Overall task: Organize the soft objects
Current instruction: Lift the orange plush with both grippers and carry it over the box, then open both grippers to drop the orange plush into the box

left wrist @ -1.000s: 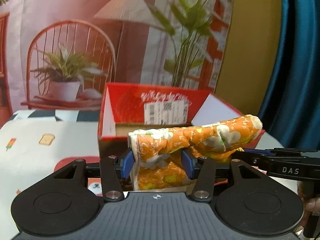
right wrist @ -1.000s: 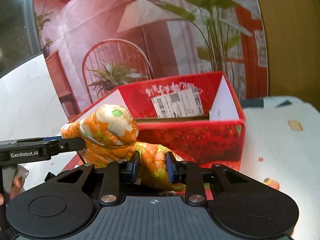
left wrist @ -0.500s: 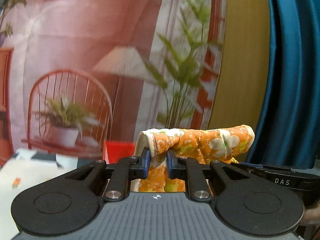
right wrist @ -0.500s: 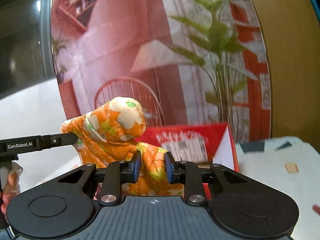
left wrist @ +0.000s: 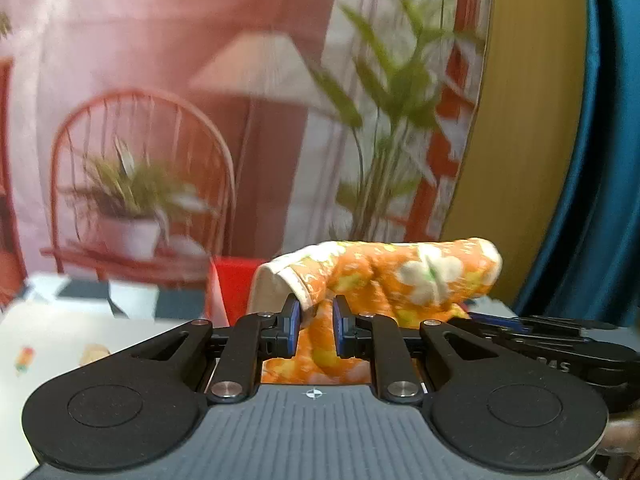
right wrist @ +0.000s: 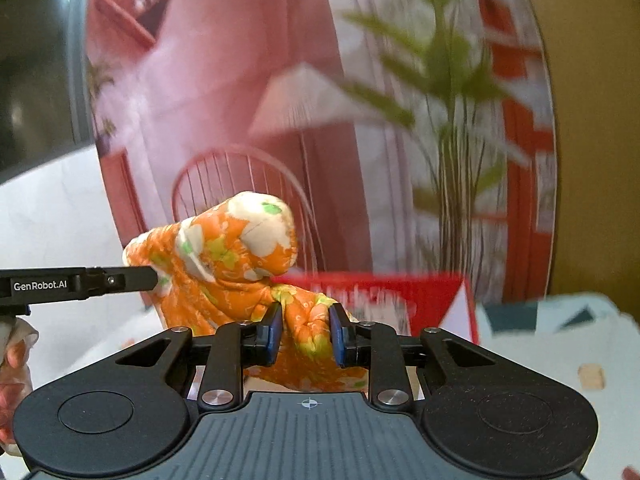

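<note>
The left gripper [left wrist: 314,326] clamps one end of an orange floral cloth [left wrist: 384,276], held in the air. The right gripper [right wrist: 306,330] clamps its other end [right wrist: 224,256]. Behind and below sits a red box [right wrist: 400,292] on a white table [right wrist: 552,344].

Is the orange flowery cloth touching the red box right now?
Apart. The right wrist view shows the cloth held up in both grippers, hanging in front of the red box, not resting on it.
</note>
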A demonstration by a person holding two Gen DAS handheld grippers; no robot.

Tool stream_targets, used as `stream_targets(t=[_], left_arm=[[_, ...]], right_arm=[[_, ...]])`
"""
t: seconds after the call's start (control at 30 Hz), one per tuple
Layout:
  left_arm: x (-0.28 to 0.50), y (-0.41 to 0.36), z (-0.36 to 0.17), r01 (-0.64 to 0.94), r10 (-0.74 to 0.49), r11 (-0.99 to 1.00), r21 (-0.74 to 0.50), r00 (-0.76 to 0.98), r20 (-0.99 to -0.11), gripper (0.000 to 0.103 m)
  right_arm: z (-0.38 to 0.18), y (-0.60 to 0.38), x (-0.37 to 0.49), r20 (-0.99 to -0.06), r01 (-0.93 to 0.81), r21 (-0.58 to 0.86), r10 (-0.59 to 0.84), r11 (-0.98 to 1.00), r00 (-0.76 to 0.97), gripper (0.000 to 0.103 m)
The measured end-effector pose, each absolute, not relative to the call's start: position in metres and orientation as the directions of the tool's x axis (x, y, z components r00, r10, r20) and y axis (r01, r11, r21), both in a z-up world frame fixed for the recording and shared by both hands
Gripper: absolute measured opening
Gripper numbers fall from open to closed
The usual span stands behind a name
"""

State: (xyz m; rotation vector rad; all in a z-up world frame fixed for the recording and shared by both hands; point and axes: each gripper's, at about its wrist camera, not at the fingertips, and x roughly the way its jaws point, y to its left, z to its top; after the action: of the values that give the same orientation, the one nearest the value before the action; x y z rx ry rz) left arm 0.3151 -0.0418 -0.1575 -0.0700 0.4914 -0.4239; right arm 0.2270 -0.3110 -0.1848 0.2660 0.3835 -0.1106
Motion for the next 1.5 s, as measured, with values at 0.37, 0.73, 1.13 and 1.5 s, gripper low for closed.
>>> stream_targets(t=[0.37, 0.73, 1.13, 1.5], left_arm=[[0.347, -0.037, -0.195, 0.352, -0.417, 0.907, -0.229, 0.680, -0.604, 0.018], [0.347, -0.044, -0.196, 0.384, -0.416, 0.904, -0.189, 0.685, -0.598, 0.045], [0.326, -0.032, -0.178, 0.346, -0.365, 0.928, -0.140, 0.766, -0.529, 0.054], [0.268, -0.011, -0.171, 0.320, -0.349, 0.936, -0.146, 0.793, -0.499, 0.054]], right_arm=[[-0.231, -0.335, 0.262, -0.587, 0.261, 0.421, 0.042, 0.869, 0.808, 0.023], [-0.244, -0.341, 0.265, -0.627, 0.320, 0.443, 0.034, 0.837, 0.778, 0.026], [-0.219, -0.311, 0.248, -0.527, 0.300, 0.095, -0.208, 0.949, 0.824, 0.045], [-0.210, -0.299, 0.192, -0.416, 0.275, 0.166, -0.185, 0.947, 0.890, 0.044]])
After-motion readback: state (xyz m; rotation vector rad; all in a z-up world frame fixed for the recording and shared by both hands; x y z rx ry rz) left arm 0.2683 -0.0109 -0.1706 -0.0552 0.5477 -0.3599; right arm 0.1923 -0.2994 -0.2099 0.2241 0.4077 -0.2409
